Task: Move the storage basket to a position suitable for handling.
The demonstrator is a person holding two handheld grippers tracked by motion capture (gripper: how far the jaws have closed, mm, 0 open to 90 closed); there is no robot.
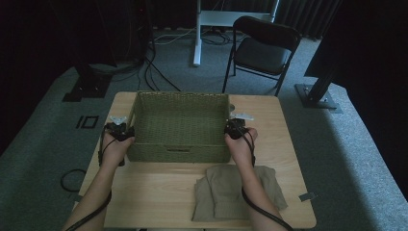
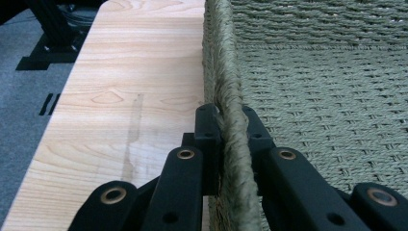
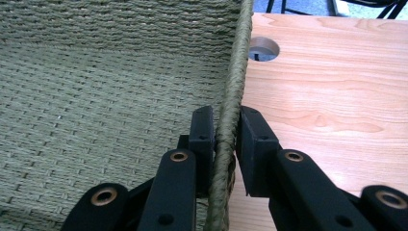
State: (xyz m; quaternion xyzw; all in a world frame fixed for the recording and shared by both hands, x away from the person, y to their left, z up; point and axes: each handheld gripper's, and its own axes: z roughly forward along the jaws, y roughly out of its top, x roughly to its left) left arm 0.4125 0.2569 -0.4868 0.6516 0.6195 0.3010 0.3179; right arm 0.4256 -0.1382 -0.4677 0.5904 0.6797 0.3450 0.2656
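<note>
A green woven basket (image 1: 179,101) stands in the middle of the wooden table (image 1: 154,192), with nothing inside it. My left gripper (image 1: 120,130) is shut on the basket's left wall (image 2: 226,91), one jaw outside and one inside the rim. My right gripper (image 1: 235,128) is shut on the right wall (image 3: 235,86) the same way, with the rope rim pinched between its pads. A folded khaki garment (image 1: 222,197) lies on the table in front of the basket, partly under my right forearm.
A round cable hole (image 3: 263,48) sits in the tabletop just right of the basket. Behind the table stand a black folding chair (image 1: 262,50), a white stand leg (image 1: 197,33) and black frame feet (image 1: 86,89). Cables run over the grey carpet.
</note>
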